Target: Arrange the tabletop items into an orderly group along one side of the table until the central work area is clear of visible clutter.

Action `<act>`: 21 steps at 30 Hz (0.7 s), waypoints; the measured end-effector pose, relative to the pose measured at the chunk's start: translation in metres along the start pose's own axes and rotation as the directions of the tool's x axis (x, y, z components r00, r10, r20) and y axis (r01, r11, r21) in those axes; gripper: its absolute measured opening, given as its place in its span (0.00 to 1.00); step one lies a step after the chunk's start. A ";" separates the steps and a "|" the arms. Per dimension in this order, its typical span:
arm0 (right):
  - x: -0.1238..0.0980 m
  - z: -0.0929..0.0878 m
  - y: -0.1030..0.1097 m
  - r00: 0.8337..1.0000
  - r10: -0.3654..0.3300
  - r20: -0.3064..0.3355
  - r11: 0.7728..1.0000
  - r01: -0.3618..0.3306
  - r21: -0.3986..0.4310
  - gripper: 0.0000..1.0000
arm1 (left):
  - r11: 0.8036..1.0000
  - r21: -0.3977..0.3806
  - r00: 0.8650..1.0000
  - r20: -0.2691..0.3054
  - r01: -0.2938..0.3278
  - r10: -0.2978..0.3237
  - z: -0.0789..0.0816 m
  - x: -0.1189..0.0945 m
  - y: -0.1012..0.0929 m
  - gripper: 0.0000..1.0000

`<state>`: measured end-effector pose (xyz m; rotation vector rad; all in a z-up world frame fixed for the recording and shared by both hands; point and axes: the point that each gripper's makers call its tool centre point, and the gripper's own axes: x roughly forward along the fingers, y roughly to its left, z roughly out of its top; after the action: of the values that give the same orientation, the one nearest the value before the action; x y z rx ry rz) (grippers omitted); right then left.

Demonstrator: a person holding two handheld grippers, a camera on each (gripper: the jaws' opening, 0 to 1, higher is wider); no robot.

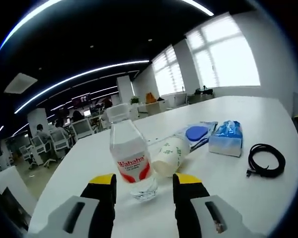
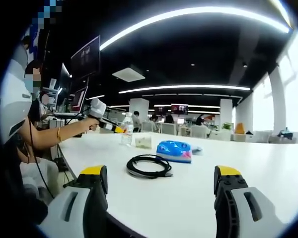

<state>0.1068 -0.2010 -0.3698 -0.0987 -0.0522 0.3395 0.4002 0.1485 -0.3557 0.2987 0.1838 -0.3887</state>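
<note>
On the white table (image 1: pixel 268 129) a clear water bottle (image 1: pixel 128 157) with a red label stands upright just ahead of the left gripper (image 1: pixel 144 184), whose 2 yellow-tipped jaws are spread apart and hold nothing. A paper cup (image 1: pixel 170 155) lies on its side, touching the bottle. Past it sit a tissue pack (image 1: pixel 226 137) and a coiled black cable (image 1: pixel 266 159). The right gripper (image 2: pixel 161 177) hangs released near the table edge, the cable (image 2: pixel 149 165) and tissue pack (image 2: pixel 174 150) ahead of it.
</note>
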 end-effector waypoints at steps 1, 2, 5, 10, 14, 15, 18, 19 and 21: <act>0.000 0.002 -0.003 1.000 -0.018 0.012 1.000 0.018 0.013 0.87 | 1.000 0.006 1.000 -0.001 -0.001 0.001 0.001 -0.001 0.000 0.45; -0.001 0.002 -0.004 1.000 -0.020 0.016 1.000 0.019 0.019 0.88 | 1.000 0.017 1.000 -0.002 -0.002 0.002 0.001 -0.002 0.000 0.45; -0.002 0.003 -0.004 1.000 -0.015 0.018 1.000 0.015 0.024 0.88 | 0.999 0.051 1.000 -0.004 -0.001 0.002 0.003 -0.005 -0.002 0.45; -0.001 -0.002 0.000 1.000 -0.005 -0.003 1.000 0.005 0.021 0.89 | 0.997 0.070 1.000 0.003 0.024 -0.024 0.007 -0.010 -0.010 0.45; 0.001 -0.004 0.003 1.000 0.002 -0.010 1.000 -0.002 0.024 0.90 | 0.994 0.108 0.999 0.010 0.035 -0.036 0.012 -0.012 -0.016 0.45; 0.001 -0.003 0.003 1.000 0.002 -0.008 1.000 -0.002 0.023 0.90 | 0.993 0.113 0.999 0.011 0.038 -0.039 0.013 -0.013 -0.017 0.45; 0.001 -0.003 0.003 1.000 0.003 -0.011 1.000 -0.003 0.020 0.90 | 0.988 0.145 0.999 0.013 0.046 -0.048 0.017 -0.014 -0.020 0.45; 0.001 -0.004 0.003 1.000 0.002 -0.013 1.000 -0.002 0.019 0.90 | 0.987 0.152 0.999 0.014 0.049 -0.051 0.018 -0.015 -0.021 0.45; 0.001 -0.005 0.003 1.000 0.001 -0.018 1.000 -0.001 0.019 0.89 | 0.984 0.168 0.998 0.015 0.061 -0.064 0.020 -0.016 -0.024 0.45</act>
<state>0.1071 -0.1987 -0.3749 -0.0830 -0.0311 0.3397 0.3789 0.1264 -0.3393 0.4549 0.1407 -0.4701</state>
